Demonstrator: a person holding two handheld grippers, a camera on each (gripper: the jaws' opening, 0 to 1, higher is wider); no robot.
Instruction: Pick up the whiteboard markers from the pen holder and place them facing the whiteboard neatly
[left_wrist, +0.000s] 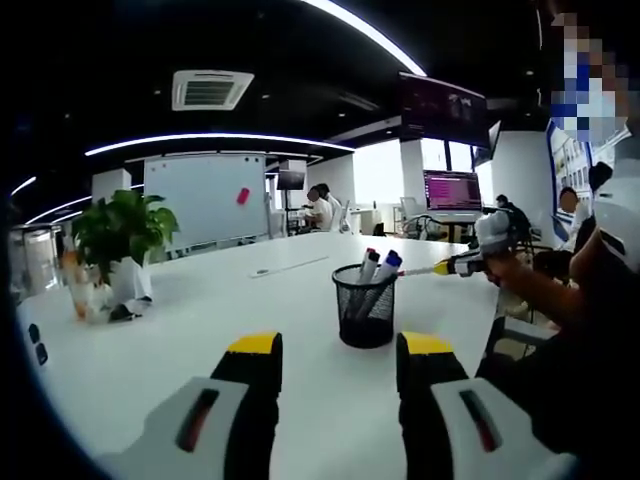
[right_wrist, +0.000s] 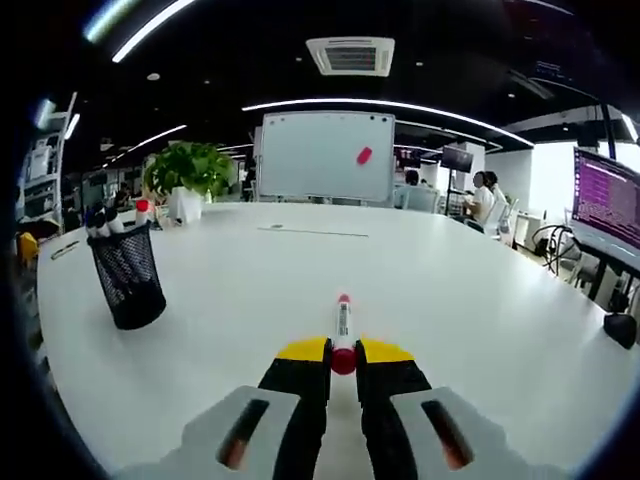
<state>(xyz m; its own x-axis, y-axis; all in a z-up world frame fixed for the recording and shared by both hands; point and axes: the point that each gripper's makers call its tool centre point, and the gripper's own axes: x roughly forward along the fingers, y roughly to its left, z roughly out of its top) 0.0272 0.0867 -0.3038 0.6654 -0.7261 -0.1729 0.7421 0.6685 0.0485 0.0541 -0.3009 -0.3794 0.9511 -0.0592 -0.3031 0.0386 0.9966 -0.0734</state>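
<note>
Red marker (right_wrist: 343, 330) clamped in right hand-held gripper (right_wrist: 343, 352), pointing forward

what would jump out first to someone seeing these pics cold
In the right gripper view, the right gripper is shut on a red-capped marker pointing across the white table toward the whiteboard. The black mesh pen holder with more markers stands just ahead of the open left gripper.
</note>
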